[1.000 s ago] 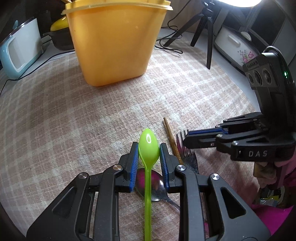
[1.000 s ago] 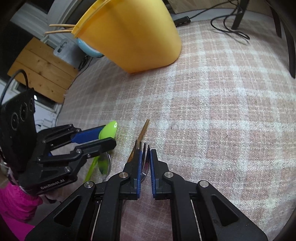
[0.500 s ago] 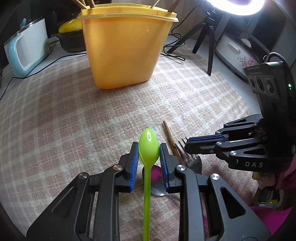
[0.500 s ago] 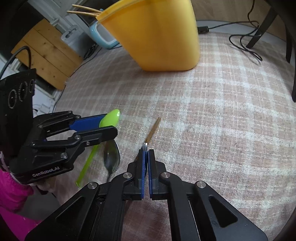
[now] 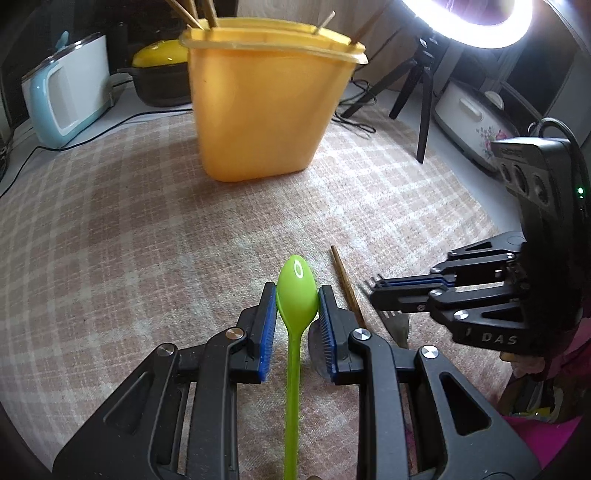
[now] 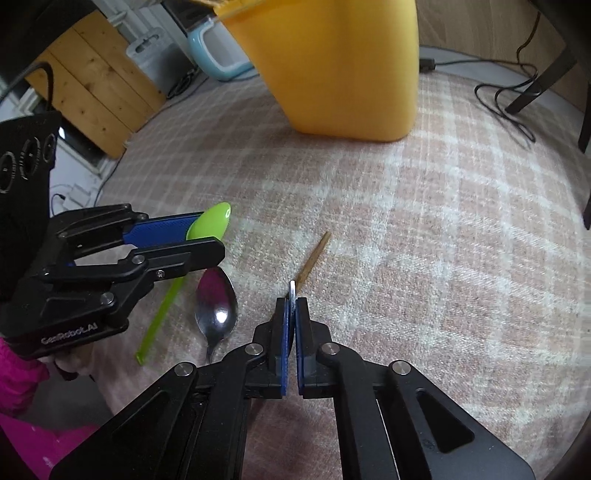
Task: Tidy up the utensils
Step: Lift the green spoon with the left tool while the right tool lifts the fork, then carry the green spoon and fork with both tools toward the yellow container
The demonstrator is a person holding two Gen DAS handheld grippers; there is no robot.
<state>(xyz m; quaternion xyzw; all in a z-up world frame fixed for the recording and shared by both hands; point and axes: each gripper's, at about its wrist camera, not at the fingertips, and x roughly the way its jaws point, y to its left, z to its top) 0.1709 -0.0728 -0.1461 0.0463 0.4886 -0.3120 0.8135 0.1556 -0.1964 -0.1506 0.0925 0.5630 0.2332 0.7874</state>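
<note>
Green spoon [image 5: 297,291] clenched bowl-first in left gripper [image 5: 297,317], right gripper [image 6: 291,314] pinching fork [image 5: 376,286] edge-on; thin grips, either could twist loose before yellow bin [image 5: 266,103] at frame top.

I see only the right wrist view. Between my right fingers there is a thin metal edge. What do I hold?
Observer: A fork. In the left wrist view its tines stick out past the right gripper.
Operator: Is anything inside the yellow bin?
Observer: Yes, several wooden chopsticks stand in the yellow bin and poke above its rim.
Operator: How does the left gripper hold the green spoon?
Observer: The left gripper presses both pads on the sides of the bowl of the green spoon. The handle points back toward the camera.
</note>
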